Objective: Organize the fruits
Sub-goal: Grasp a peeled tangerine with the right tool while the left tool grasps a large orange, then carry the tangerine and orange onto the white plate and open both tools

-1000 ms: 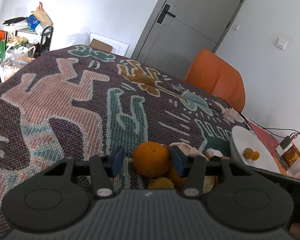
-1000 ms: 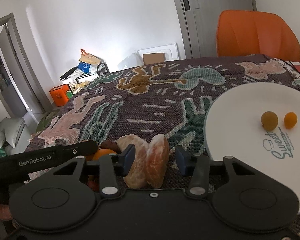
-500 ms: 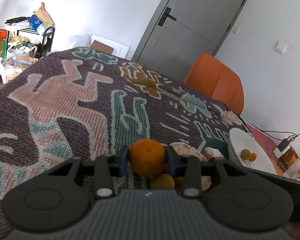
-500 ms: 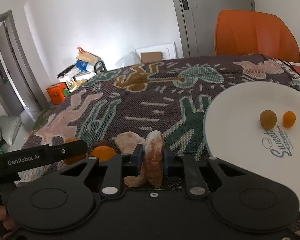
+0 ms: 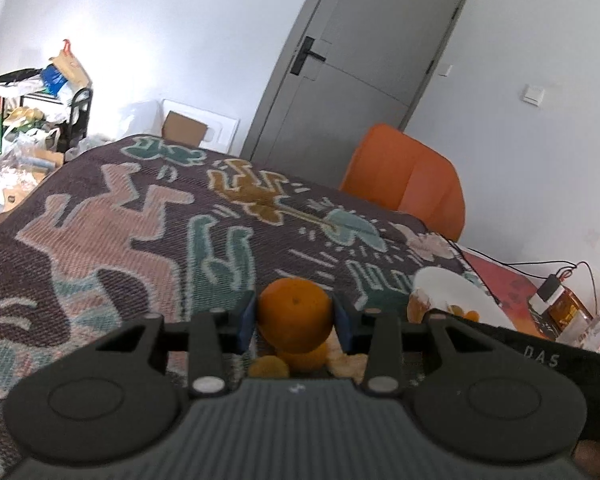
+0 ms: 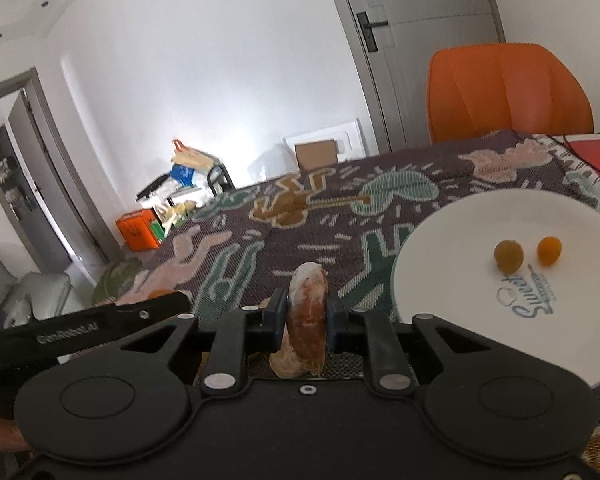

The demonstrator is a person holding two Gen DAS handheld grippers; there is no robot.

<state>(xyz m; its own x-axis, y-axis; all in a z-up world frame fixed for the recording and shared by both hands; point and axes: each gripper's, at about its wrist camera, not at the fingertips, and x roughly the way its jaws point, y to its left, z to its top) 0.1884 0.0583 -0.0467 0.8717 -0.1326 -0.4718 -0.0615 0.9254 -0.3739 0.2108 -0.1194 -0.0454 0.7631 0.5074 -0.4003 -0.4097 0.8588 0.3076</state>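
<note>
My left gripper (image 5: 295,322) is shut on an orange (image 5: 295,312) and holds it above the patterned cloth. More fruit lies below it: another orange (image 5: 306,358) and a small yellow-brown fruit (image 5: 269,367). My right gripper (image 6: 307,320) is shut on a peeled pomelo segment (image 6: 307,312), lifted off the cloth; a second segment (image 6: 286,362) lies under it. The white plate (image 6: 460,280) to the right holds two small round fruits (image 6: 509,255) (image 6: 549,249). The plate also shows in the left wrist view (image 5: 448,286).
The patterned cloth (image 5: 140,220) covers the table. An orange chair (image 6: 508,92) stands at the far edge. A red mat (image 5: 500,280) with cables and an amber bottle (image 5: 566,308) lies past the plate. The left gripper's body (image 6: 80,328) sits left of the right gripper.
Both grippers closed, the left on the orange, the right on the pomelo segment. Both have since lifted their fruit off the cloth.
</note>
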